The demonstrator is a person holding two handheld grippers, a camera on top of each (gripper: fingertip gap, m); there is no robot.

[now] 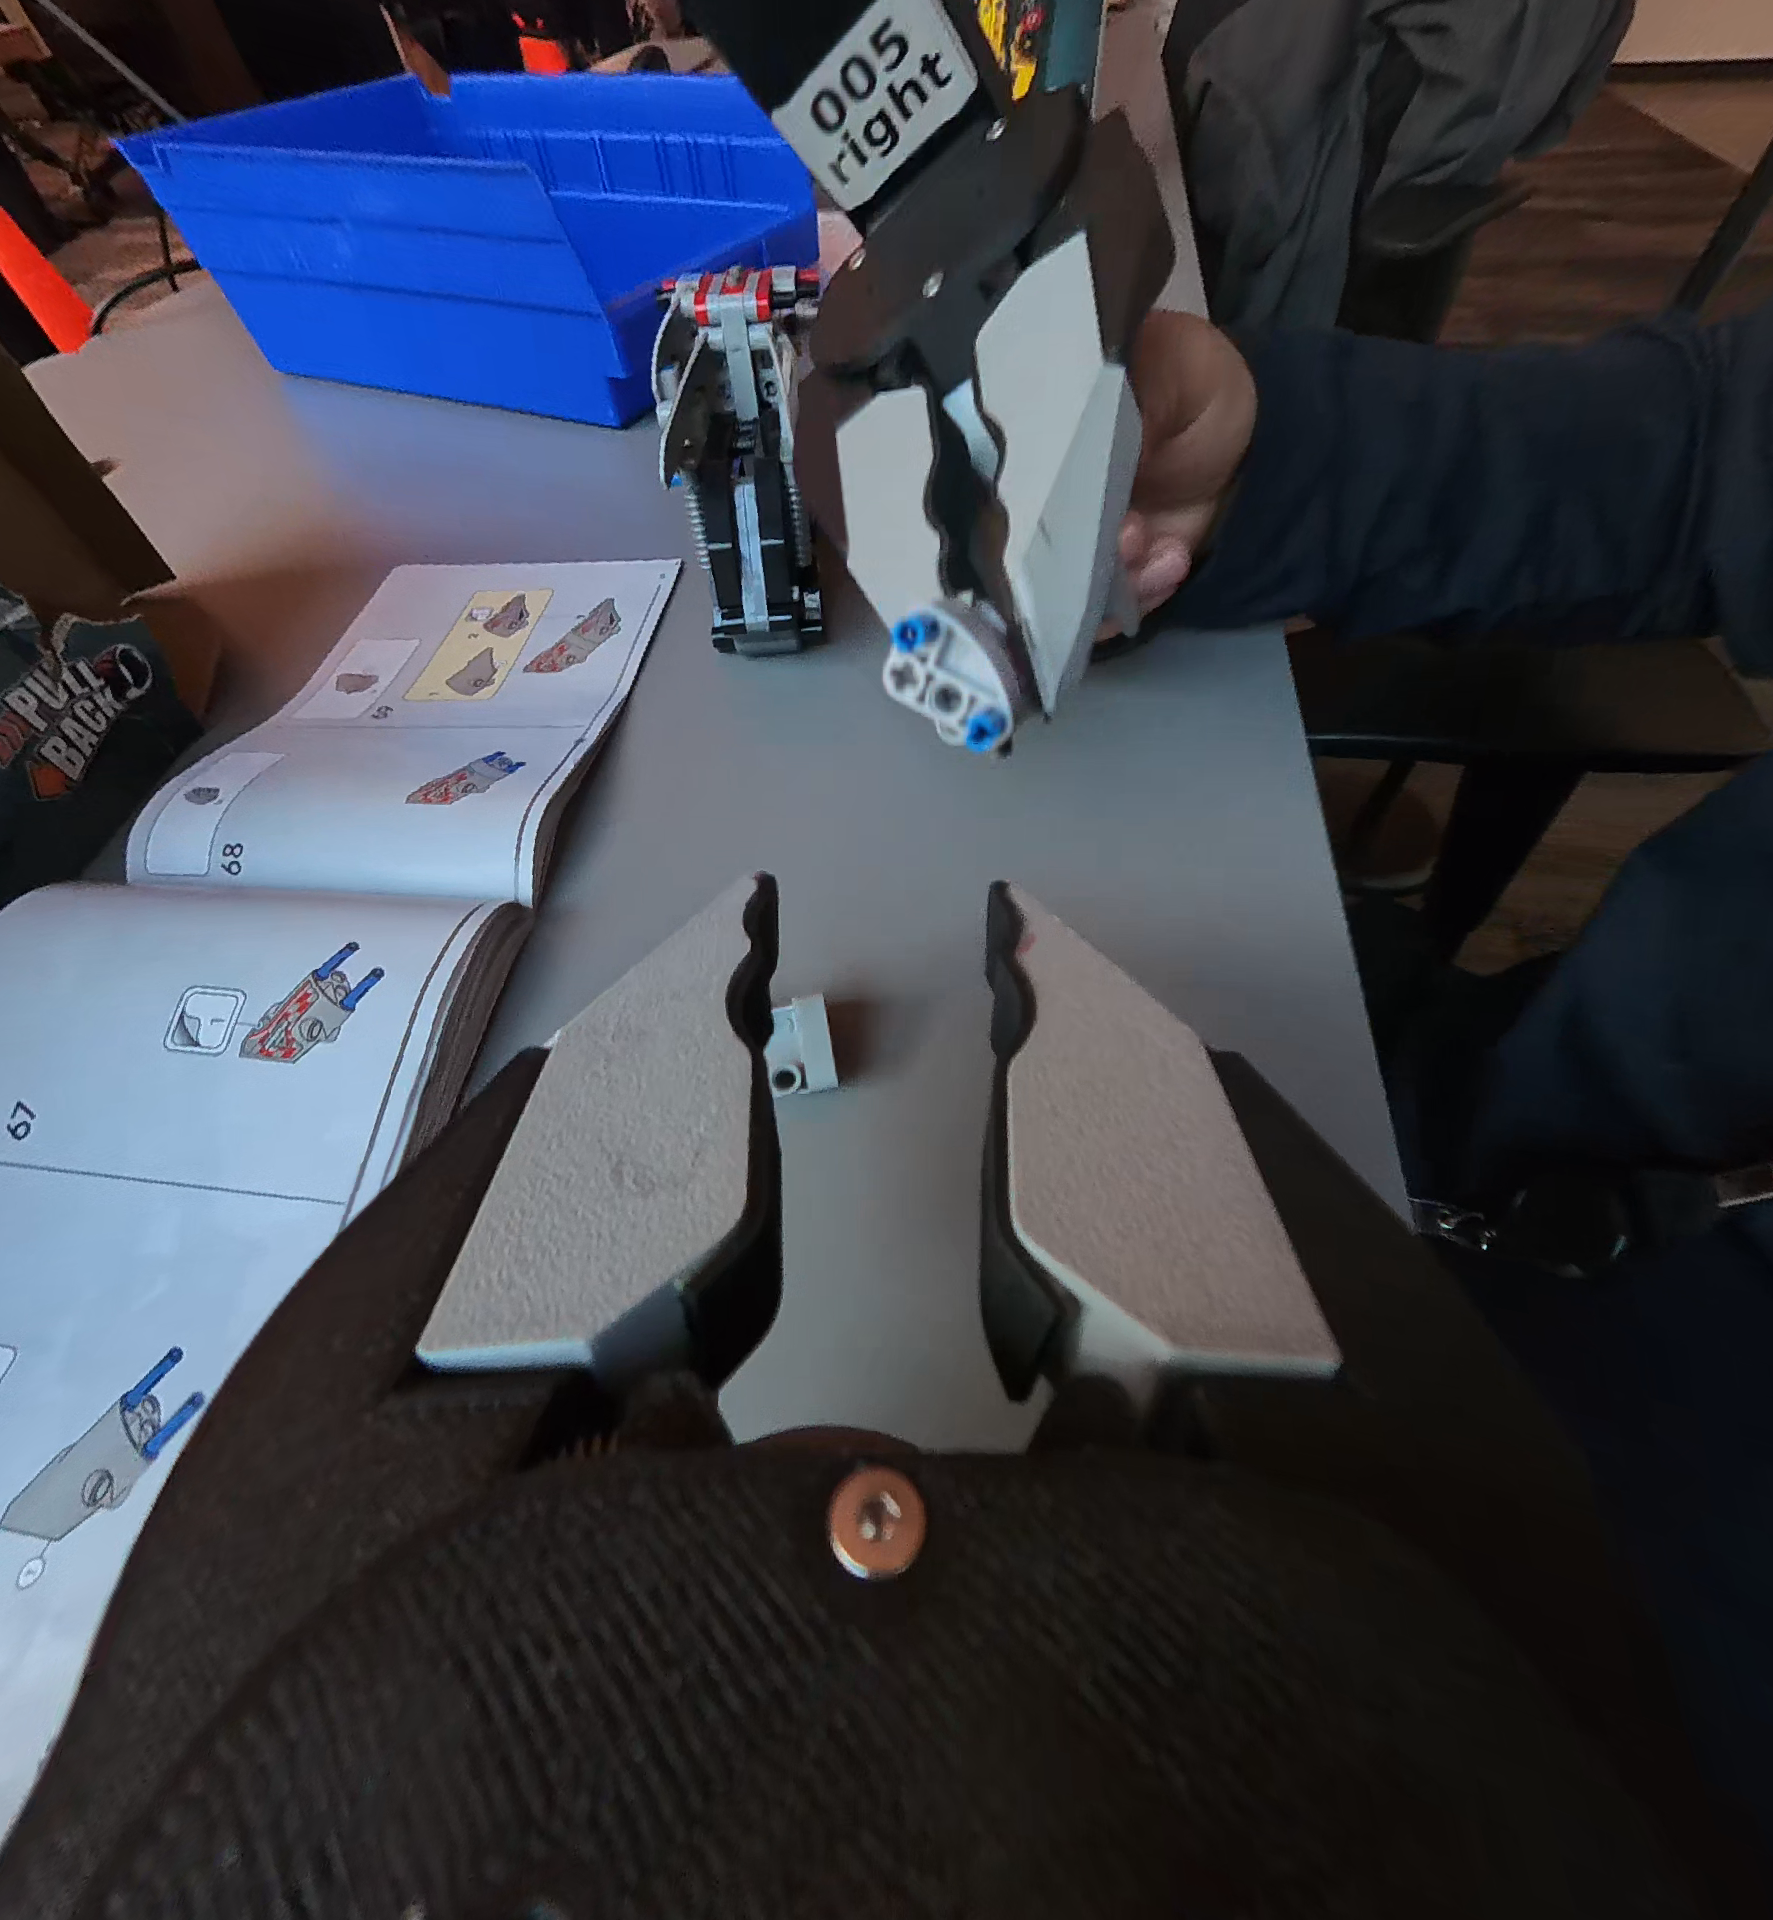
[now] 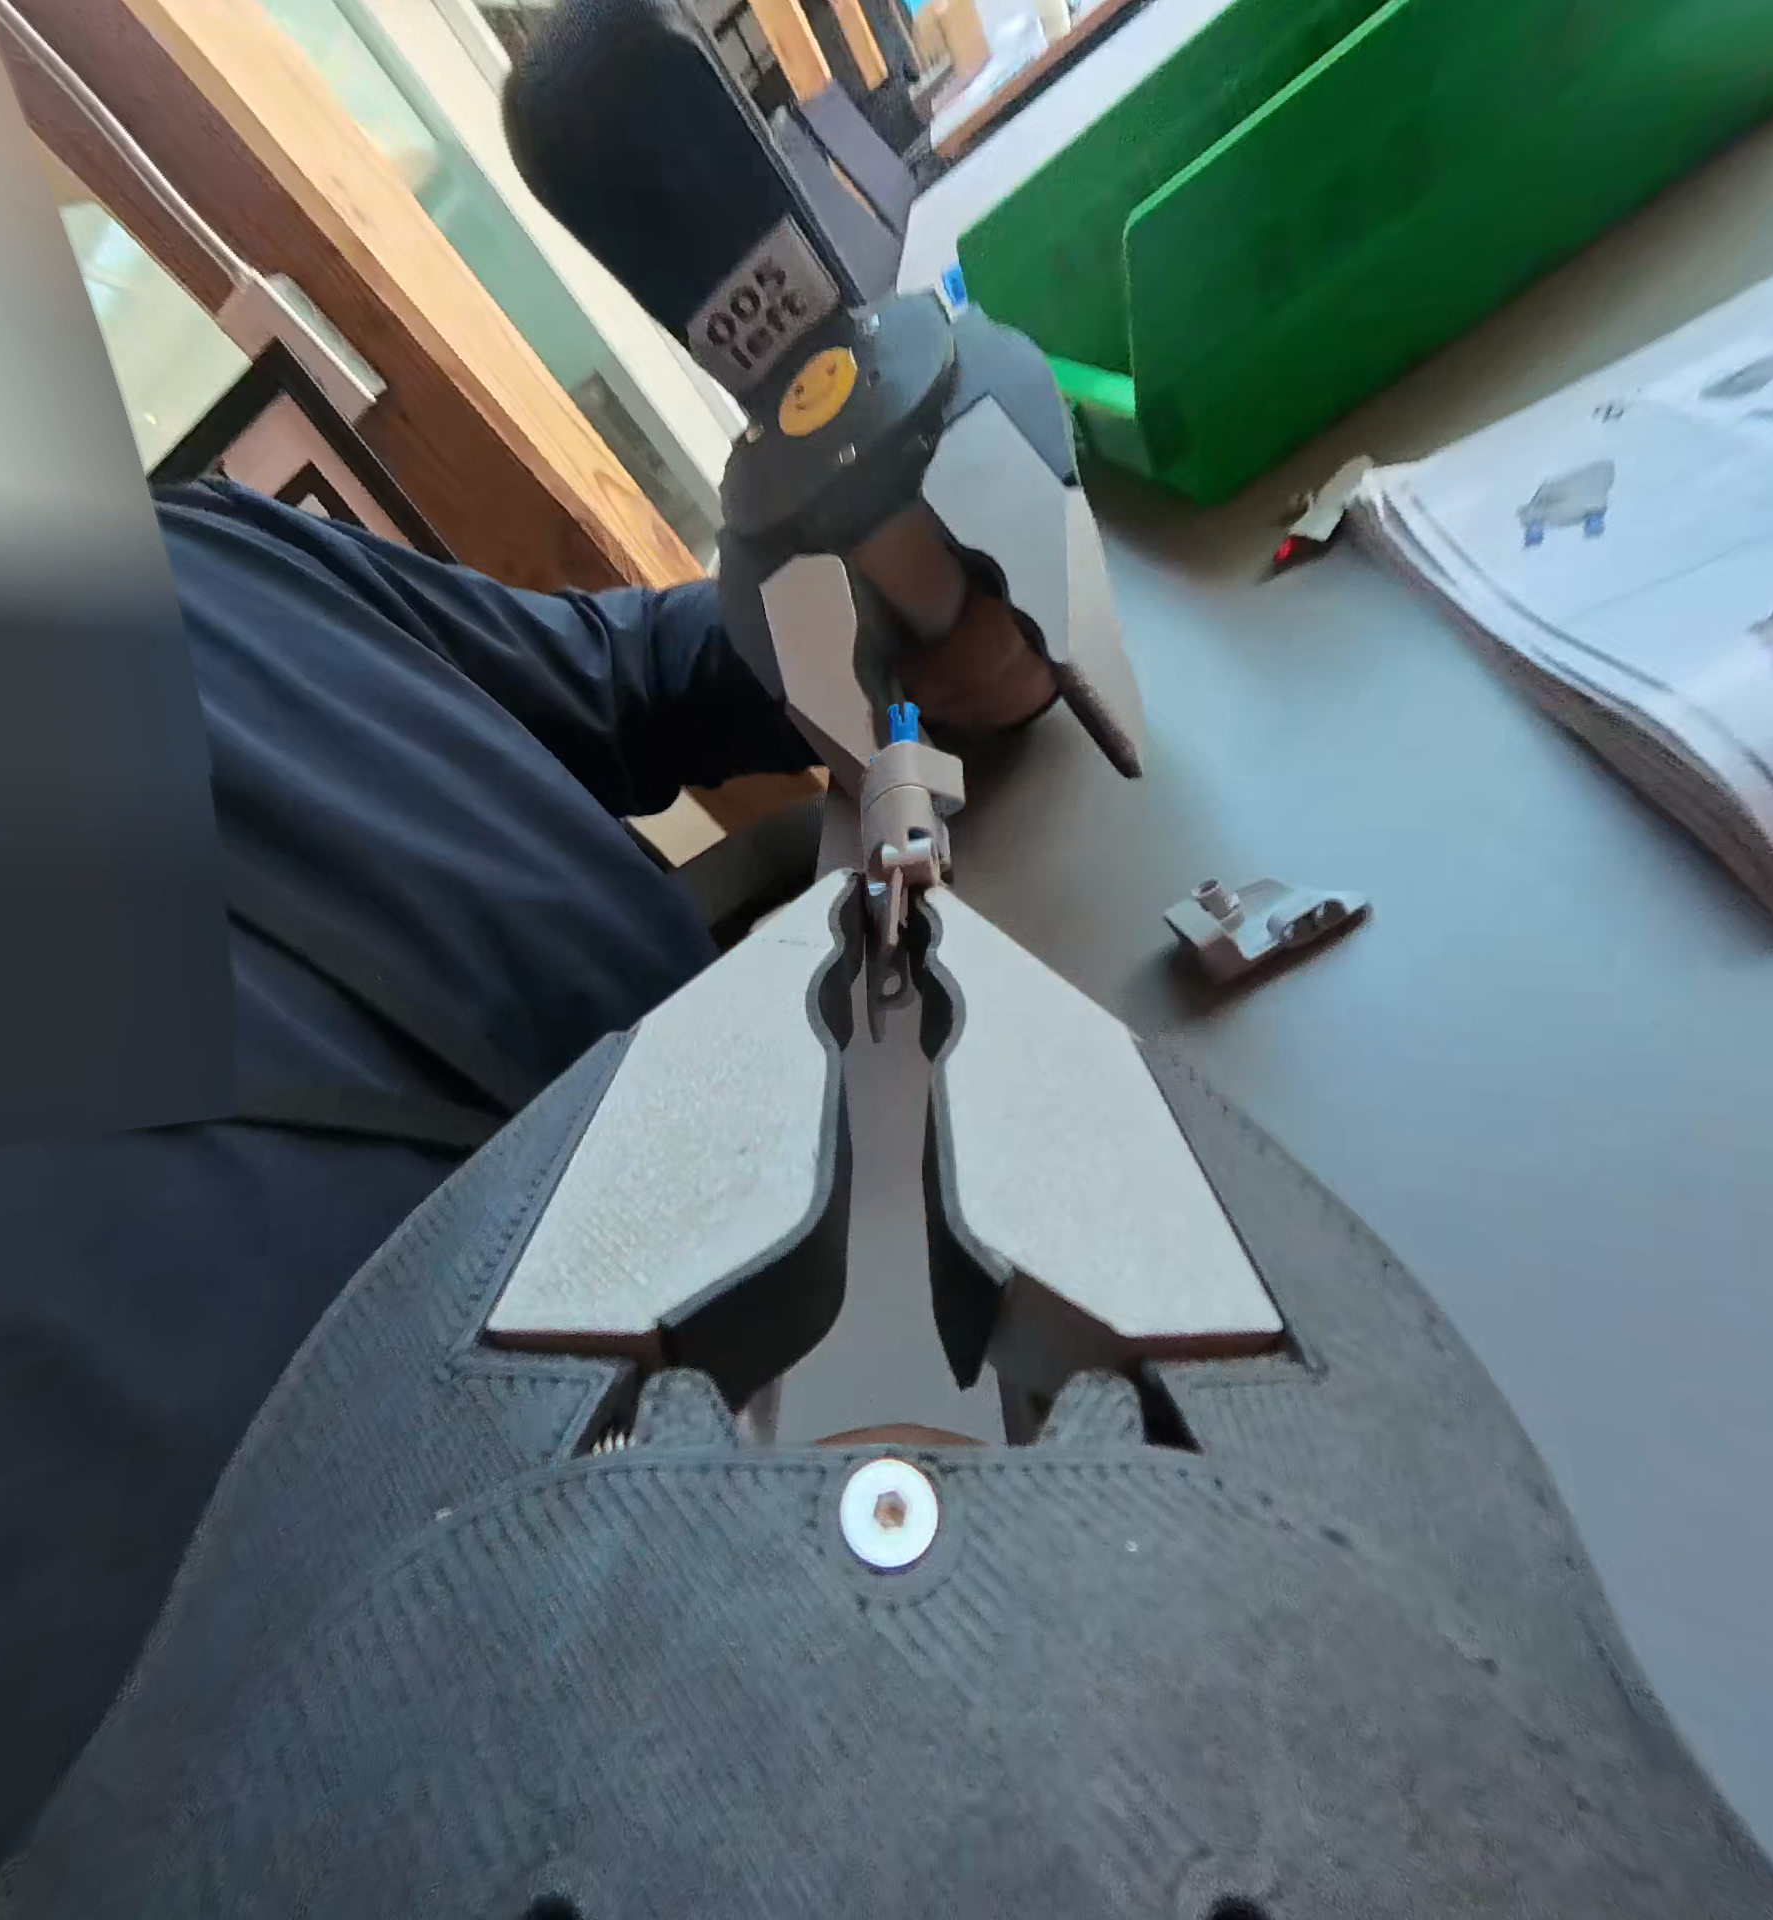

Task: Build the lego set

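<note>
- While the right gripper (image 1: 1007,665) hangs above the grey table (image 1: 1121,831), its fingers pinch a small light-grey plastic lego sub-assembly with two blue pins (image 1: 949,686); the same piece shows at the fingertips in the right wrist view (image 2: 897,831).
- The left gripper (image 1: 877,935) sits low over the table with its fingers spread and nothing between them — a small light-grey lego connector piece (image 1: 804,1044) lies on the table just inside the left-hand finger.
- Another flat grey lego part (image 2: 1261,925) lies loose on the table near the open instruction booklet (image 1: 238,935).
- The partly built black, grey and red lego model (image 1: 747,468) stands farther back, just in front of the blue plastic bin (image 1: 446,239).
- Handling, as a judgement: the pieces look light, rigid and smooth, so they would slip or twist under an off-centre pinch; flat opposite faces are the better hold, leaving pins and holes free for joining.
- The blue pins look like the weakest point for side load; pressing along their axis seems safer.
- Edges and room: the table's right edge (image 1: 1329,935) runs close to both grippers, so a dropped piece could roll off there.
- Open table lies between the booklet and that edge — enough for the grippers to meet, though the booklet crowds the left side.
</note>
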